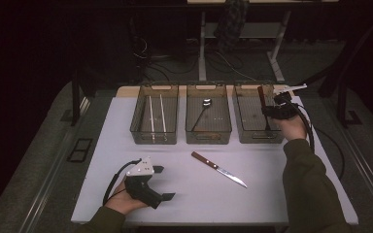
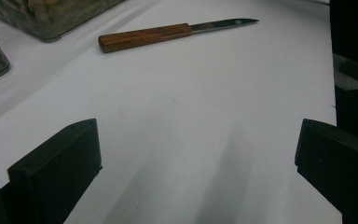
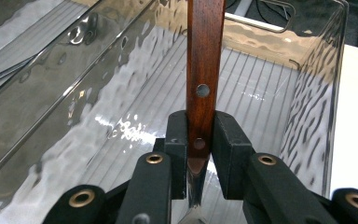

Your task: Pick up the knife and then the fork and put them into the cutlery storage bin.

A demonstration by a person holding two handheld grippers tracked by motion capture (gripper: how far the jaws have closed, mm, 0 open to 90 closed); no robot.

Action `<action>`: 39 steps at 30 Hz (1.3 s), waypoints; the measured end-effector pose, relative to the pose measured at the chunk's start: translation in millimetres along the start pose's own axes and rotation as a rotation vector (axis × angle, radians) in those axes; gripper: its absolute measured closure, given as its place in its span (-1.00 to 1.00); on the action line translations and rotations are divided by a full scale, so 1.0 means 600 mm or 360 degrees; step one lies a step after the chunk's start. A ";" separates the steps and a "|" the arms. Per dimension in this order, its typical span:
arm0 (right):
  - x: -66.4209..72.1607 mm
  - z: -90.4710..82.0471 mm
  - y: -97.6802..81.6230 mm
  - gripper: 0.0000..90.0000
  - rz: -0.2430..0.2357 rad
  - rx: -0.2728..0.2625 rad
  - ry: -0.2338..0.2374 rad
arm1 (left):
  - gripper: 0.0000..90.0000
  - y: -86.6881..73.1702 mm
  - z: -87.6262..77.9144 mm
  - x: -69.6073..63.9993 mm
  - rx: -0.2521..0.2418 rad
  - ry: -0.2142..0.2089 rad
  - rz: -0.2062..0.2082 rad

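My right gripper (image 1: 273,109) hangs over the right clear bin (image 1: 258,140) at the back of the table. It is shut on a wooden-handled utensil (image 1: 261,93). In the right gripper view the pads (image 3: 179,133) press the lower end of the riveted handle (image 3: 205,56), and the metal part drops below the jaws into the bin (image 3: 307,98). My left gripper (image 1: 164,183) rests near the front left of the table, open and holding nothing (image 2: 196,140). A knife with a wooden handle (image 1: 218,169) lies flat on the white table between the two hands, some way ahead of the left jaws (image 2: 144,36).
The left bin (image 1: 154,138) holds two thin white sticks (image 1: 156,114). The middle bin (image 1: 209,138) holds a dark spoon (image 1: 203,110). The white table (image 1: 252,204) ends close behind my hands. Table legs and cables stand on the floor beyond.
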State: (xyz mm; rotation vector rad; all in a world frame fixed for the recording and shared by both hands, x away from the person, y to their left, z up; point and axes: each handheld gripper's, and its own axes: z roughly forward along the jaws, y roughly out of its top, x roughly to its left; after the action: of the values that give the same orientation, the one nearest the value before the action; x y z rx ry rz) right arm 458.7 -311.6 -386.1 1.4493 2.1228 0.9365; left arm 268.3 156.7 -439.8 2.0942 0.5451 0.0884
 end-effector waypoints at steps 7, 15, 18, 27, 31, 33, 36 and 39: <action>0.000 0.000 0.001 0.28 0.0022 -0.0009 0.0002 | -1.00 0.000 0.000 0.000 0.0006 -0.0003 0.0001; 0.002 -0.019 0.000 0.11 0.0045 -0.0069 0.0050 | -1.00 0.000 0.001 0.000 0.0008 -0.0009 0.0000; 0.007 -0.030 -0.004 0.07 0.0045 -0.0113 0.0091 | -1.00 -0.001 0.002 0.000 0.0014 -0.0010 0.0003; 0.032 -0.068 -0.019 -0.03 0.0001 -0.0203 0.0247 | -1.00 -0.001 0.001 0.001 0.0013 0.0001 -0.0005; 0.047 -0.082 -0.030 -0.07 -0.0062 -0.0217 0.0283 | -1.00 -0.001 0.000 0.001 0.0010 0.0003 -0.0009; 0.054 -0.088 -0.037 -0.07 -0.0084 -0.0227 0.0300 | -1.00 -0.001 0.000 0.001 0.0011 0.0006 -0.0008; 0.062 -0.097 -0.047 -0.12 -0.0093 -0.0249 0.0338 | -1.00 -0.001 -0.001 0.002 0.0003 0.0010 -0.0011; 0.071 -0.102 -0.058 -0.18 -0.0112 -0.0253 0.0371 | -1.00 -0.002 -0.002 0.004 0.0002 0.0011 -0.0020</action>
State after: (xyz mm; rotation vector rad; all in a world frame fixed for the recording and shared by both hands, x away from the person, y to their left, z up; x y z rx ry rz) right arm 379.7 -299.1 -367.1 1.2308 2.1865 1.2688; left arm 269.7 159.1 -440.5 2.0923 0.5631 0.0882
